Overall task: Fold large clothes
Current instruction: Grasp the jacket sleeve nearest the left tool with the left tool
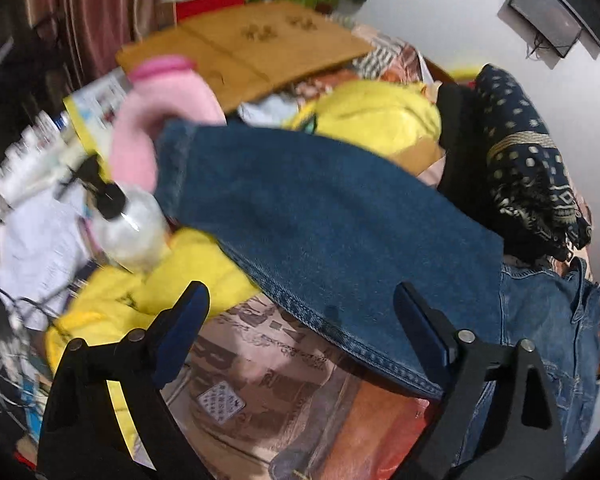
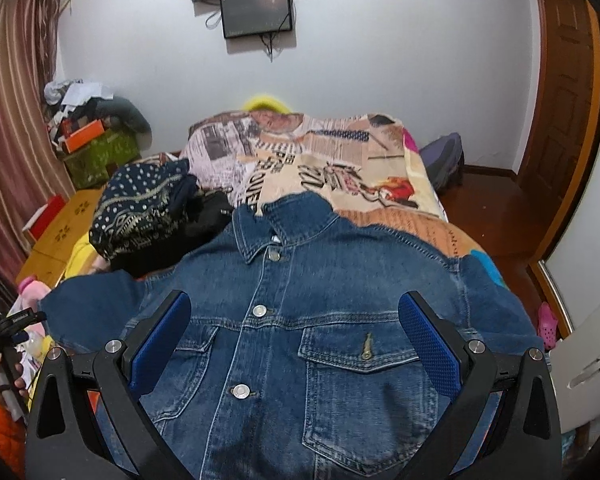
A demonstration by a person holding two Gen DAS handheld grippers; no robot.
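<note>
A blue denim jacket (image 2: 300, 320) lies front up on the bed, buttoned, collar toward the far wall. Its left sleeve (image 1: 320, 224) stretches out sideways over the bed's left edge and shows in the left wrist view. My left gripper (image 1: 302, 296) is open, its fingers on either side of the sleeve's lower seam, holding nothing. My right gripper (image 2: 296, 306) is open just above the jacket's chest, fingers on either side of the button line and the right chest pocket (image 2: 364, 352).
A printed bedspread (image 2: 340, 168) covers the bed. A dark dotted garment pile (image 2: 140, 204) lies left of the jacket. Yellow cloth (image 1: 148, 292), a pink item (image 1: 156, 120), a pump bottle (image 1: 128, 224) and a cardboard box (image 1: 252, 48) crowd the left side.
</note>
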